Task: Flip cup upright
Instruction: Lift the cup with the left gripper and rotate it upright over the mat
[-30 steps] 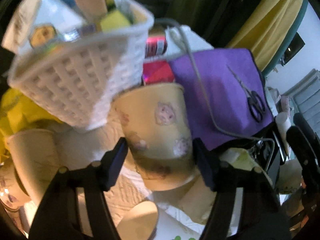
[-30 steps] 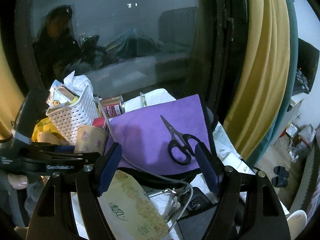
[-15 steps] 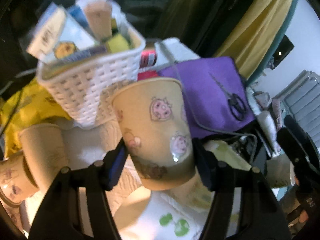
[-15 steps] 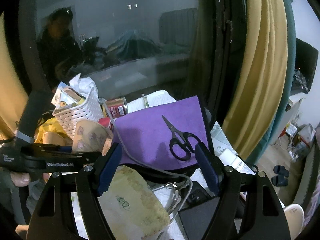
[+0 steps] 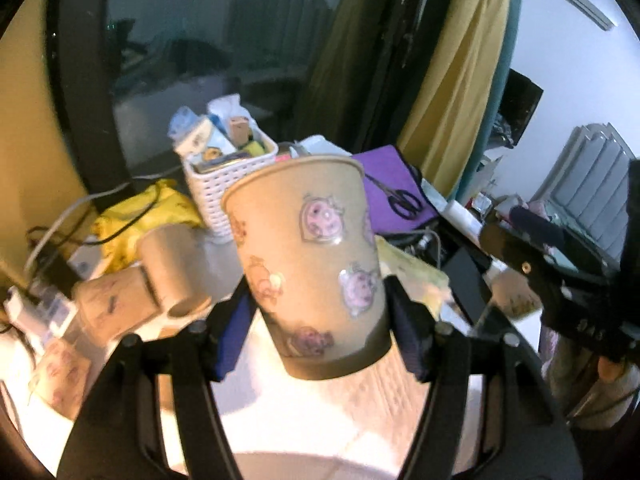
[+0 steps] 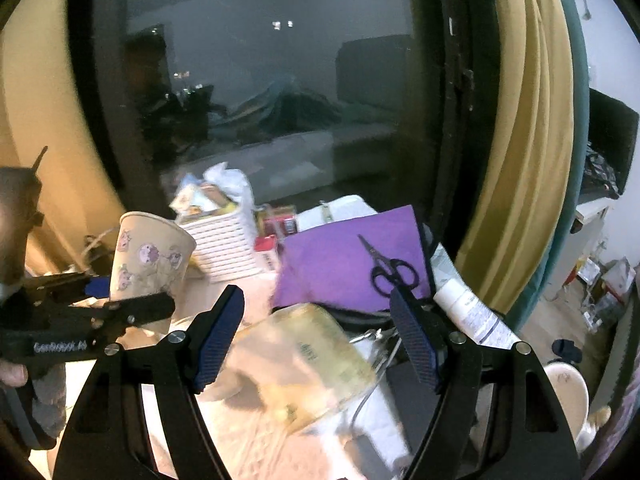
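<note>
My left gripper (image 5: 318,328) is shut on a beige paper cup (image 5: 308,256) with pink pig pictures. The cup is held near its base, mouth up, slightly tilted, above the table. It also shows in the right wrist view (image 6: 150,254), clamped by the left gripper (image 6: 128,296) at the left. My right gripper (image 6: 314,336) is open and empty, above a yellowish tissue pack (image 6: 304,356).
Other paper cups (image 5: 172,268) lie on their sides at the left. A white basket (image 5: 224,176) with packets stands behind. A purple cloth (image 6: 352,256) carries black scissors (image 6: 384,268). Cables, a yellow bag (image 5: 140,216) and a dark window lie beyond.
The left gripper has lifted the cup up and away from the basket and cloth. The right gripper has shifted a little, still open.
</note>
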The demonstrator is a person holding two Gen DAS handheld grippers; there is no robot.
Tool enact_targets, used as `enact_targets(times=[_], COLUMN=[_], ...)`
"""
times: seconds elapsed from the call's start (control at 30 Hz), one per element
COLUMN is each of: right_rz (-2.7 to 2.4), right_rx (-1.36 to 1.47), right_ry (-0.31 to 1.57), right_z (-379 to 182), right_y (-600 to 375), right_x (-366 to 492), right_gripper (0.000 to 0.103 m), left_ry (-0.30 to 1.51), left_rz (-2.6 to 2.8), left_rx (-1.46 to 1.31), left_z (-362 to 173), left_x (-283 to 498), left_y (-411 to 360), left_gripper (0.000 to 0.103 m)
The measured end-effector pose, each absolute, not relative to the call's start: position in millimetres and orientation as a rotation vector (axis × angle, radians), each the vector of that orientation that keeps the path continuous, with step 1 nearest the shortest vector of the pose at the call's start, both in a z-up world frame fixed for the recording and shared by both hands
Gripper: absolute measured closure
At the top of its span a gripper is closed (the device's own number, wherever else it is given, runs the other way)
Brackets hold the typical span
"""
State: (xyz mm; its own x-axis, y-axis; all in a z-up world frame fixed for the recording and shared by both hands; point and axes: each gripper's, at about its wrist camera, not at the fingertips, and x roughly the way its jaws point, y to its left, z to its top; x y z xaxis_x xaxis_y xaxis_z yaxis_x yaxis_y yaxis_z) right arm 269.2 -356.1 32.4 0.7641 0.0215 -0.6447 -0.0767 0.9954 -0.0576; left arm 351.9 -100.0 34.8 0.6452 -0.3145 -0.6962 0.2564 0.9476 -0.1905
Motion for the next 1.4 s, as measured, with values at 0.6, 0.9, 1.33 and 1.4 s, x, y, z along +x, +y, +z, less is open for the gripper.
enact_targets(times=[0.6, 0.9, 1.33, 1.4], right_rz=[0.293, 0.479, 0.719, 0.742], right_rx=[-0.033, -0.003, 0.056, 0.059], right_ry=[0.743, 0.862, 0.987, 0.991], right_z=[36.0, 4.3, -40.7, -39.4], right_y=[-279.4, -235.7, -183.2, -177.0], right_x=[147.8, 97.4, 55.0, 52.9], right_gripper=[0.025, 0.025, 0.025, 0.025], left_ry=[0.619, 0.611, 0.556, 0.543], left_rz=[-0.277, -0.217, -0.234, -0.239], left_rx=[-0.055, -0.071, -0.076, -0.077], left_z=[-11.5, -57.8, -76.3, -75.7], left_x=[158.3, 85.7, 33.9, 29.5], left_y=[-67.0, -52.5, -45.8, -45.4], left_gripper=[0.039, 0.039, 0.039, 0.039])
